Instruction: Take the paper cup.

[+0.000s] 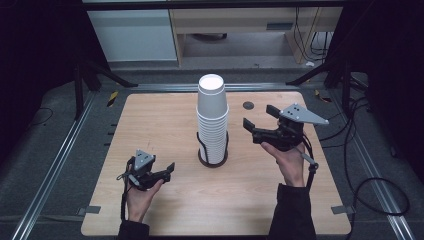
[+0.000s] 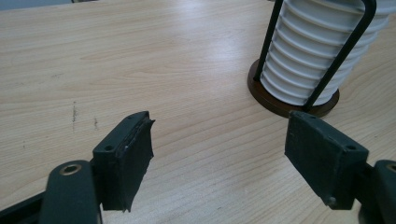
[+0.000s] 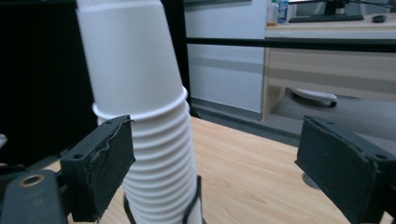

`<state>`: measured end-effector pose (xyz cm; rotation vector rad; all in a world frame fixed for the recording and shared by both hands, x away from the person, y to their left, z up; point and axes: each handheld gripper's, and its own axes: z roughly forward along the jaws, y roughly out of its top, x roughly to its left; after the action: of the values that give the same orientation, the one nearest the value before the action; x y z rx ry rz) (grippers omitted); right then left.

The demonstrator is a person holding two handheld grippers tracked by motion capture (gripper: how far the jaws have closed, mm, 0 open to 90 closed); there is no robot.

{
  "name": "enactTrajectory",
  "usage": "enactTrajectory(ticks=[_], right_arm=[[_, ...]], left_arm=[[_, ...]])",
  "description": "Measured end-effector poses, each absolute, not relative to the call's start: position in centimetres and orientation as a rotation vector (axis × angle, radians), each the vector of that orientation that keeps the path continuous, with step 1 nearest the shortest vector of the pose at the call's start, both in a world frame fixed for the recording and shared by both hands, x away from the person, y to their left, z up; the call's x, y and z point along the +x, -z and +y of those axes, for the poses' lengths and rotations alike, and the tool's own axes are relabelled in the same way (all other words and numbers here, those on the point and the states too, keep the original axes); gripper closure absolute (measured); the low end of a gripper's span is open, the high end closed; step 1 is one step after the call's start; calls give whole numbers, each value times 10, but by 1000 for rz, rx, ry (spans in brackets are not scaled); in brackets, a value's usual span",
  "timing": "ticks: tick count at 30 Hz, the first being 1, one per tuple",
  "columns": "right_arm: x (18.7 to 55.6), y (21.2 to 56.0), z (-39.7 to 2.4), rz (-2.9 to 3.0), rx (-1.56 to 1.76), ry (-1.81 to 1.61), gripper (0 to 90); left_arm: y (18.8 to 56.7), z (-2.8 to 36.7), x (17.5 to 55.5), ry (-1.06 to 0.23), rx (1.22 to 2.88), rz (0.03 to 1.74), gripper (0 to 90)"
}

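A tall stack of white paper cups (image 1: 212, 117) stands in a black wire holder with a round brown base (image 1: 212, 161) at the middle of the wooden table (image 1: 150, 120). My left gripper (image 1: 167, 172) hovers low at the front left, open, with nothing between its jaws; it points toward the holder. In the left gripper view the gripper (image 2: 219, 135) is wide open and the cups (image 2: 317, 60) and the base (image 2: 275, 100) lie ahead to the right. My right gripper (image 1: 260, 117) is raised to the right of the stack, open and apart from it. In the right gripper view the gripper (image 3: 215, 154) faces the cups (image 3: 140, 93), which rise behind the left jaw.
A small dark round disc (image 1: 248, 105) lies on the table behind the right gripper. Metal rails (image 1: 55, 165) run along both sides of the table. Cables (image 1: 370, 185) trail on the floor at the right. A desk (image 1: 235, 25) stands beyond the far edge.
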<state>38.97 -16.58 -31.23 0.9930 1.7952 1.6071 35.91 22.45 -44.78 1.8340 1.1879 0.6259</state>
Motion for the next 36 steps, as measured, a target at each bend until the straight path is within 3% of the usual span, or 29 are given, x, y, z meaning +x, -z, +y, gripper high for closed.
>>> enactTrajectory(ticks=[19,36], right_arm=[[397,288,-116,1840,869,-1645,92],[423,298,-87,1890,877,-1607,77]], left_arm=[[448,223,360,-627,1835,1185,226],[451,224,361,-627,1835,1185,224]])
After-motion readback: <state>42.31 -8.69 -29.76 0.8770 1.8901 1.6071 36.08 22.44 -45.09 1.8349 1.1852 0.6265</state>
